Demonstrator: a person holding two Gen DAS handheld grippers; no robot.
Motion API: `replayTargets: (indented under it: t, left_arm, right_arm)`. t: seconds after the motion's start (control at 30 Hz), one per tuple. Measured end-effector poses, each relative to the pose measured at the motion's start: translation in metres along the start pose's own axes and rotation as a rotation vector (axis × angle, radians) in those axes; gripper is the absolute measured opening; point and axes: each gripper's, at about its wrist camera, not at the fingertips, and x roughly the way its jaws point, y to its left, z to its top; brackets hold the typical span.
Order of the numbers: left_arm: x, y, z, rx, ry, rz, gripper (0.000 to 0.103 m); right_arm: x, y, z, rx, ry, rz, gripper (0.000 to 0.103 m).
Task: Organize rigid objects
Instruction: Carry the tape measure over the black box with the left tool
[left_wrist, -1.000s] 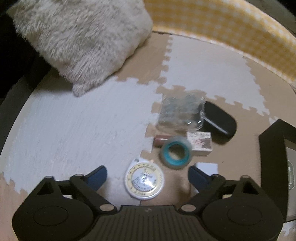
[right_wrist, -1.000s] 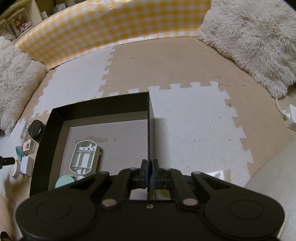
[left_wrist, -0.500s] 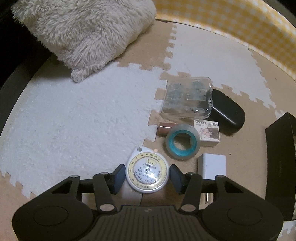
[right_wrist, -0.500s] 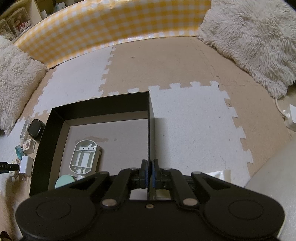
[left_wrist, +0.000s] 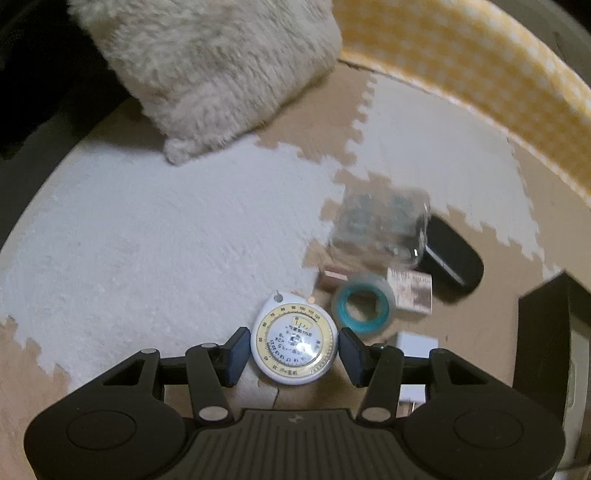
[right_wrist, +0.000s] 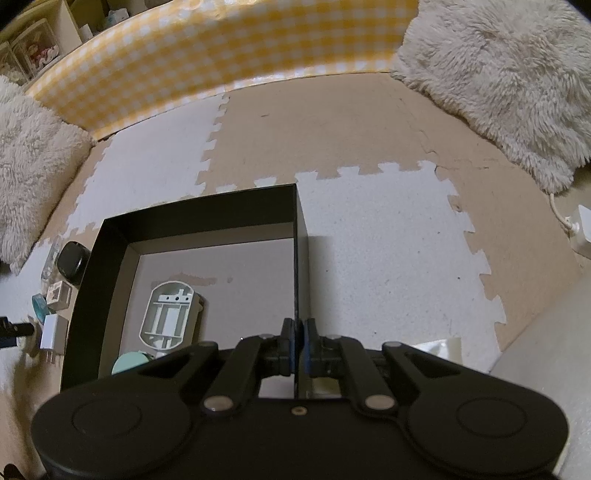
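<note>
- Left gripper (left_wrist: 291, 353) fingers narrowed around dial (left_wrist: 294, 345), low centre of frame; right pad close, left pad apart.
- Could squirt out: round, smooth, uneven contact.
- Right gripper (right_wrist: 296, 344) clamped on box (right_wrist: 295, 236) wall; could tip if tugged.

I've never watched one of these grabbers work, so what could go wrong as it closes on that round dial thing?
The round tape measure is smooth and curved, so it might squirt out from the left gripper, whose pads look only just closing. The tape roll sits close and could get nudged. The right gripper pinches only the thin wall of the black box, which might tip.
</note>
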Motion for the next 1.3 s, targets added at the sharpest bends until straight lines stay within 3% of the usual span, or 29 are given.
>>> replayTargets:
  t: [0.23, 0.53, 1.0, 1.3]
  left_arm:
    - [-0.024, -0.007, 0.007, -0.009, -0.083, -0.058, 0.053]
    - [-0.062, -0.06, -0.01, 0.139, -0.163, -0.221, 0.053]
    - [-0.095, -0.154, -0.063, 0.347, -0.143, -0.548, 0.053]
    - [-0.065, -0.206, -0.107, 0.445, -0.062, -0.618, 0.053]
  right_arm:
    - [0.0, 0.001, 0.0, -0.003, 0.008, -0.004, 0.005]
    - [0.0, 0.002, 0.0, -0.013, 0.009, -0.009, 0.005]
    - [0.0, 0.003, 0.0, -0.012, 0.009, -0.009, 0.005]
    - [0.0, 0.003, 0.0, -0.012, 0.01, -0.009, 0.005]
